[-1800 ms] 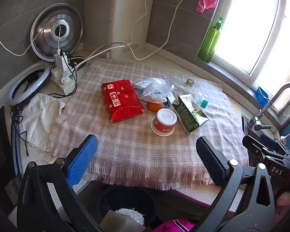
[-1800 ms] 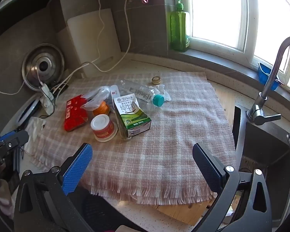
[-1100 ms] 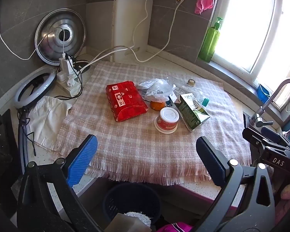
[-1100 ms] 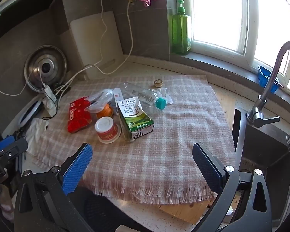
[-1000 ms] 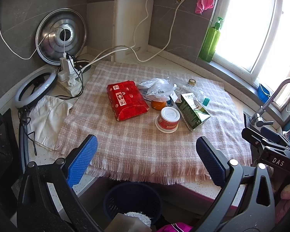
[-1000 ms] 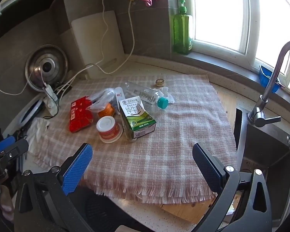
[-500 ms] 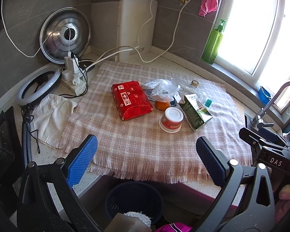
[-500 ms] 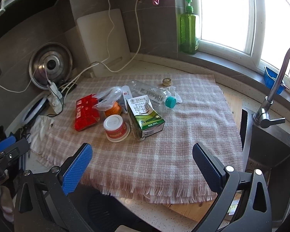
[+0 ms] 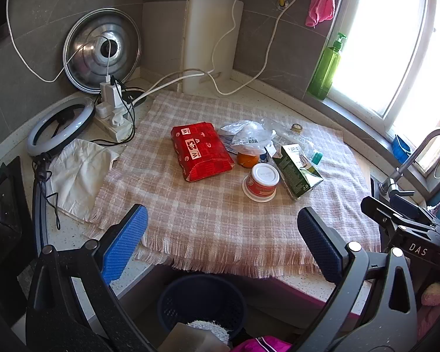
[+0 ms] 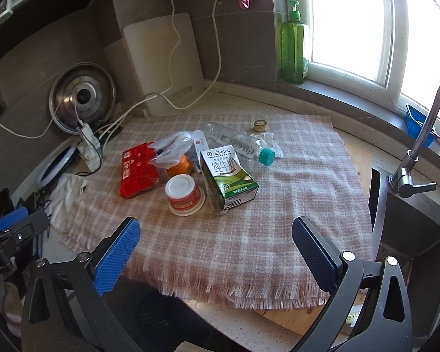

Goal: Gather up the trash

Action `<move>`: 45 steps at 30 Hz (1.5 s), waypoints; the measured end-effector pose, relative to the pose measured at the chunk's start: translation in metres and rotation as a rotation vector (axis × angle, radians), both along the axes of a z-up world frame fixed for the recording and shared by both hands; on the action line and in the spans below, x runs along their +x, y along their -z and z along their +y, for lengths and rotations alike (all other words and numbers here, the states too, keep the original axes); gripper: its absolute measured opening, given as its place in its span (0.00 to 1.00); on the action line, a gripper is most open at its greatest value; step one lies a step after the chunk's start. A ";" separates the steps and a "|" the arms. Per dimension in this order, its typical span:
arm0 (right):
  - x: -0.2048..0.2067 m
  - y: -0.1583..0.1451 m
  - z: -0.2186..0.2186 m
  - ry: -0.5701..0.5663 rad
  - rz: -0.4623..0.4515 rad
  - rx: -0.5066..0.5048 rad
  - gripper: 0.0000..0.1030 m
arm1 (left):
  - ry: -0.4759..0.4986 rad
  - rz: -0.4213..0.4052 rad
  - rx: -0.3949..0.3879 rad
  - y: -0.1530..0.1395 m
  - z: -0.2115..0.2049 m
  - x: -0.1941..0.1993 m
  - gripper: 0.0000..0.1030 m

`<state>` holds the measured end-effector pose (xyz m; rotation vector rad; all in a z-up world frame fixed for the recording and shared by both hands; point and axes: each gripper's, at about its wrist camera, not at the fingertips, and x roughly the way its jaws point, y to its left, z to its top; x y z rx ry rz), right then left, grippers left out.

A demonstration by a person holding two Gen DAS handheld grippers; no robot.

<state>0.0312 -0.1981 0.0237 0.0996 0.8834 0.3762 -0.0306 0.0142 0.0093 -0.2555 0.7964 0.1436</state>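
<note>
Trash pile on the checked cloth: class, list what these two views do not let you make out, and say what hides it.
- Orange object: left wrist view, mostly under the plastic bag; what it is stays unclear.
- Clear bottle: right wrist view, its base is behind the milk carton.
- Bin: left wrist view, its contents are cut off by the frame edge.
- Small gold item: right wrist view, too small to identify.

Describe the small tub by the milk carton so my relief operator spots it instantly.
On the plaid cloth, find the green milk carton. Touching its left side sits the tub: short, round, red-sided, with a white top, nearest the cloth's front fringe.
</note>
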 end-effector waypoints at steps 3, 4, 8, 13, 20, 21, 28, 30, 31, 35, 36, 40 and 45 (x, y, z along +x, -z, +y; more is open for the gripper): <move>0.001 0.002 -0.001 -0.001 0.010 0.005 0.99 | -0.001 -0.002 -0.001 0.000 0.000 -0.001 1.00; 0.001 0.002 -0.001 0.000 0.011 0.006 0.99 | -0.002 -0.002 -0.001 0.000 0.000 -0.001 1.00; 0.001 0.002 -0.002 -0.002 0.010 0.006 0.99 | -0.001 -0.002 -0.001 0.000 0.000 0.000 1.00; 0.001 0.004 -0.001 -0.009 0.014 0.008 0.99 | 0.000 -0.002 0.000 0.000 0.002 -0.001 1.00; 0.001 0.006 0.000 -0.016 0.024 0.010 0.99 | 0.002 -0.002 -0.002 0.000 0.003 -0.001 1.00; 0.001 0.006 -0.001 -0.015 0.026 0.011 0.99 | 0.002 -0.003 -0.002 0.000 0.003 -0.001 1.00; 0.001 0.008 -0.007 -0.002 0.036 0.019 0.99 | 0.003 0.003 0.000 0.000 0.003 -0.002 1.00; 0.001 0.008 -0.009 0.002 0.039 0.019 0.99 | 0.005 0.006 0.003 0.000 0.000 -0.001 1.00; 0.001 0.009 -0.010 0.005 0.041 0.018 0.99 | 0.007 0.007 0.005 0.000 -0.002 0.000 1.00; 0.002 0.010 -0.015 0.012 0.051 0.017 0.99 | 0.015 0.012 0.010 0.002 -0.011 0.004 1.00; 0.002 0.011 -0.016 0.013 0.055 0.016 0.99 | 0.017 0.014 0.010 0.002 -0.012 0.005 1.00; 0.003 0.016 -0.018 0.016 0.074 0.009 0.99 | 0.021 0.018 0.008 0.005 -0.017 0.008 1.00; 0.005 0.020 -0.021 0.016 0.089 -0.008 0.99 | 0.025 0.028 0.003 0.009 -0.022 0.011 1.00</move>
